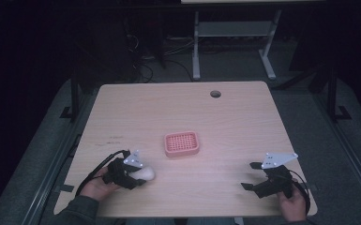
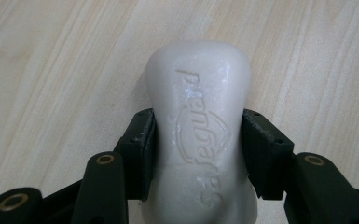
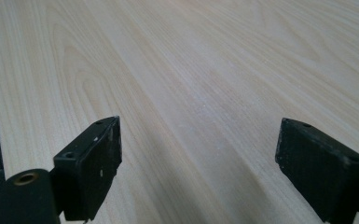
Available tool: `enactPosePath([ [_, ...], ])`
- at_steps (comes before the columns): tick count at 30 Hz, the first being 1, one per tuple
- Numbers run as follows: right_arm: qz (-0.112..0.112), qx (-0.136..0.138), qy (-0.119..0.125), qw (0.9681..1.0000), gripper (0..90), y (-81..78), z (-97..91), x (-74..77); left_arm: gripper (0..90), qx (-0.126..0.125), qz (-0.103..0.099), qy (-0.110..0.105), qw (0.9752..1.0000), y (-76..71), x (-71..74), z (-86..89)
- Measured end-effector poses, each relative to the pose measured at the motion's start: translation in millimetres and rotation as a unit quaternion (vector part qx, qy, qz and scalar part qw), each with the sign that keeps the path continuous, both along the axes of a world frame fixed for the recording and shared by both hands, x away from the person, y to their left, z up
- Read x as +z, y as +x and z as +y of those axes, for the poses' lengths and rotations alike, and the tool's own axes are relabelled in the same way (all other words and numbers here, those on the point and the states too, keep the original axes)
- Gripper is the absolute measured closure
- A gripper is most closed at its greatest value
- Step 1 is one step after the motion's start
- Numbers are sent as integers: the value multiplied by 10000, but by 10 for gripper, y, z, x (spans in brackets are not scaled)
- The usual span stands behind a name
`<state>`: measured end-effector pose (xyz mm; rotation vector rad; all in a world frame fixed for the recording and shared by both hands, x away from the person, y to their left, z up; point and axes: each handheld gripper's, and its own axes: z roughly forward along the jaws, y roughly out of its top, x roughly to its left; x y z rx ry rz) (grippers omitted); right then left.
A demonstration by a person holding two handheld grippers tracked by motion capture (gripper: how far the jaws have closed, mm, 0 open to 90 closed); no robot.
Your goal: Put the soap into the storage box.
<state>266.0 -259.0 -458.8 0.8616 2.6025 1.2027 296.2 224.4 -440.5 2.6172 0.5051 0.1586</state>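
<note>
My left gripper [image 1: 138,174] sits at about seven o'clock on the wooden table [image 1: 244,122], and its pads are pinched onto the sides of a white bar of soap [image 2: 200,126]. Through the left gripper view, the soap lies flat on the wood between my two black jaws, its embossed face up, the far end poking out past the pads toward twelve o'clock. From the high view the soap [image 1: 147,174] shows just past my gripper's tip, though the light there is dim and I can only make out a pale lump. A pink soap dish [image 1: 182,144] with a gridded top stands near the middle of the table, apart from the soap, at roughly one o'clock from it. My right gripper [image 1: 252,176] rests at five o'clock, jaws spread wide over bare wood.
</note>
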Motion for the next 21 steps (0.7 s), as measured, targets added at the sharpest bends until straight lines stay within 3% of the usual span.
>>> enactPosePath([
  [9,-20,-2,1,10000,142,-6,4,1,491,-15,-60,1,10000,-5,39,-1],
  [21,-2,-140,66,9999,141,-35,-66,-19,491,-90,65,-13,9999,67,86,-50],
])
